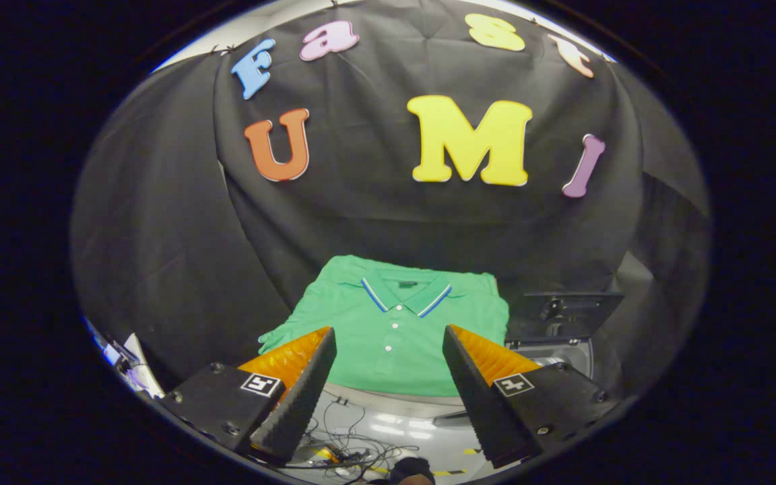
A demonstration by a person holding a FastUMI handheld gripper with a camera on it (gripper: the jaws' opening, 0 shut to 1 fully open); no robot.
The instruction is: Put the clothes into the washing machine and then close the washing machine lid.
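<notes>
— Green polo shirt (pixel 395 330) lies flat on the table, just beyond the gripper (pixel 389 343), centred between its fingers. Washing machine (pixel 556 337) sits right of it, lid up.
— Fingers?
— Wide apart, holding nothing. I'd lower them and pinch a bunched fold, not a flat layer.

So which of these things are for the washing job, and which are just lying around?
For the job:
- green polo shirt, laid flat just ahead of the fingers
- washing machine, to the shirt's right, lid raised
- gripper, jaws open, holding nothing

Just lying about:
- tangle of cables on the floor below
- table edge under the shirt
</notes>
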